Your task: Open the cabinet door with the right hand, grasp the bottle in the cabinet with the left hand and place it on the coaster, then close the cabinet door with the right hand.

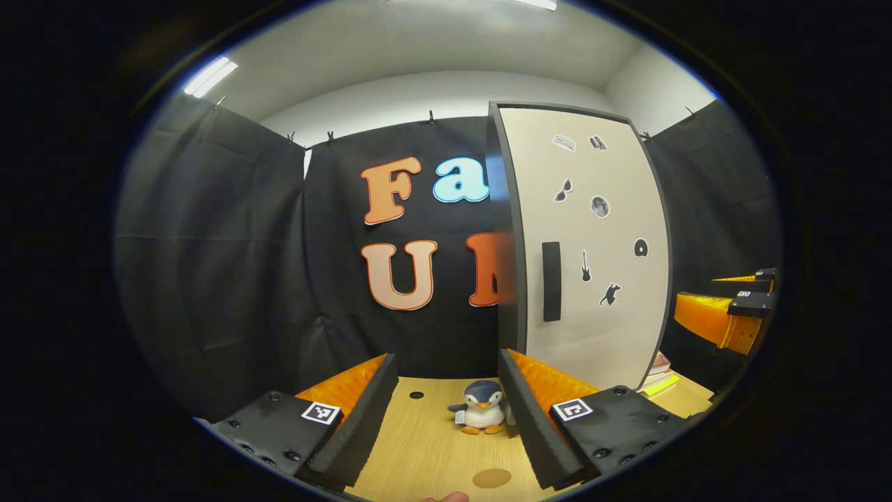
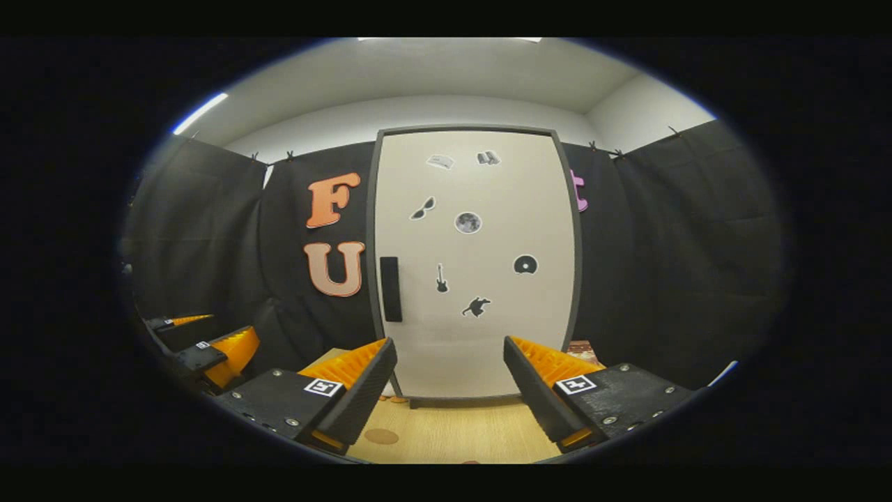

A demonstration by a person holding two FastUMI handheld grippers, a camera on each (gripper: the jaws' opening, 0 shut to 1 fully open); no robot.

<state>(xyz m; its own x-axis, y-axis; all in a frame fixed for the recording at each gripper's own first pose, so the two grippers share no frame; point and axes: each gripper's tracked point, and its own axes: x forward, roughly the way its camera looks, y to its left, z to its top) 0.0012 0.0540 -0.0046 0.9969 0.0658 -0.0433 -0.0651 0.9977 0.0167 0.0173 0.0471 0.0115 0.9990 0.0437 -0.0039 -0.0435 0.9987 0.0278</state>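
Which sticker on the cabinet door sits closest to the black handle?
The small black guitar sticker on the white cabinet door, just right of the black vertical handle; the cat, disc, moon and sunglasses stickers lie farther off.

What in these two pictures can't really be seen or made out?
- The bottle: behind the shut cabinet door, in both views.
- The stickers' fine detail: too small on the door, in both views.
- The books: partly hidden by the cabinet in the left gripper view.
- The penguin toy: its side is covered by a finger of the left gripper.
- The coaster: sits partly behind the right gripper.
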